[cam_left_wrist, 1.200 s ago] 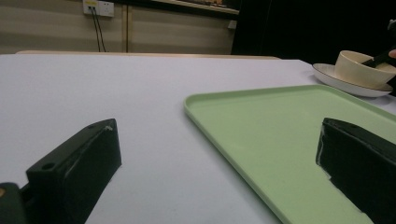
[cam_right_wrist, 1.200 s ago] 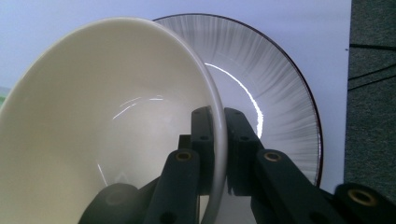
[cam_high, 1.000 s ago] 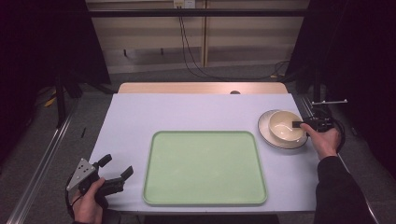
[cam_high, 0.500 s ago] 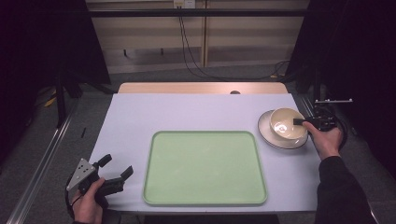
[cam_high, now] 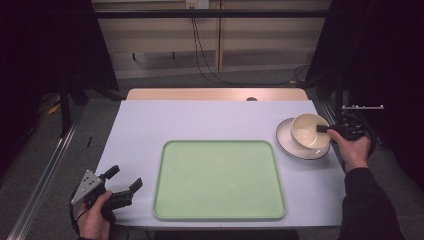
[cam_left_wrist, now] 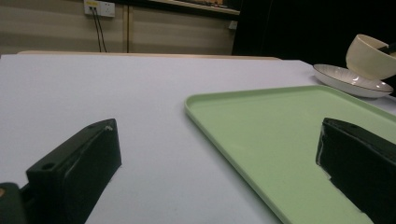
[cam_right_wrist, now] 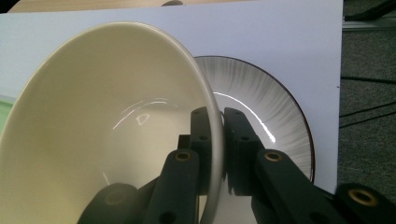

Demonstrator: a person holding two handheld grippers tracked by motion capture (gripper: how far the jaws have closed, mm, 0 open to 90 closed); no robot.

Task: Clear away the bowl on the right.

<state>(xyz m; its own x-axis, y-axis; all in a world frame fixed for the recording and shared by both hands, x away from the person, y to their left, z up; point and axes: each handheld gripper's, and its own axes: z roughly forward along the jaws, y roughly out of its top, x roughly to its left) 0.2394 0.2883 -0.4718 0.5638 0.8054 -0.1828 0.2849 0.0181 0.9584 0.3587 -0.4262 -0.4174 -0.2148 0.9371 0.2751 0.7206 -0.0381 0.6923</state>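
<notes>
Table (cam_high: 215,120), covered in a pale lavender-white sheet, with a strip of bare wood showing along its far edge. Green tray (cam_high: 220,179), rectangular with rounded corners, lying flat at the near centre of the table; nothing rests in it. Plate (cam_high: 287,142), cream with a dark rim line and fine radial ribbing, lying on the table at the right, just beyond the tray's far right corner and apart from it. Cream bowl (cam_high: 309,131), held above the plate and tilted; the left gripper view places it (cam_left_wrist: 369,56) clear of the plate (cam_left_wrist: 350,81), raised and leaning. Right gripper (cam_high: 325,129), held in the person's right hand (cam_high: 354,150) at the table's right edge, its jaws pressed together on the bowl's rim; in the right gripper view one jaw sits inside the bowl (cam_right_wrist: 107,135) and the other outside the wall, with the plate (cam_right_wrist: 275,121) seen beyond. Left gripper (cam_high: 124,182), held in the person's left hand (cam_high: 95,220) at the near left corner of the table, jaws spread wide with nothing between them, one jaw over the bare sheet and the other over the tray's (cam_left_wrist: 280,135) left edge.
</notes>
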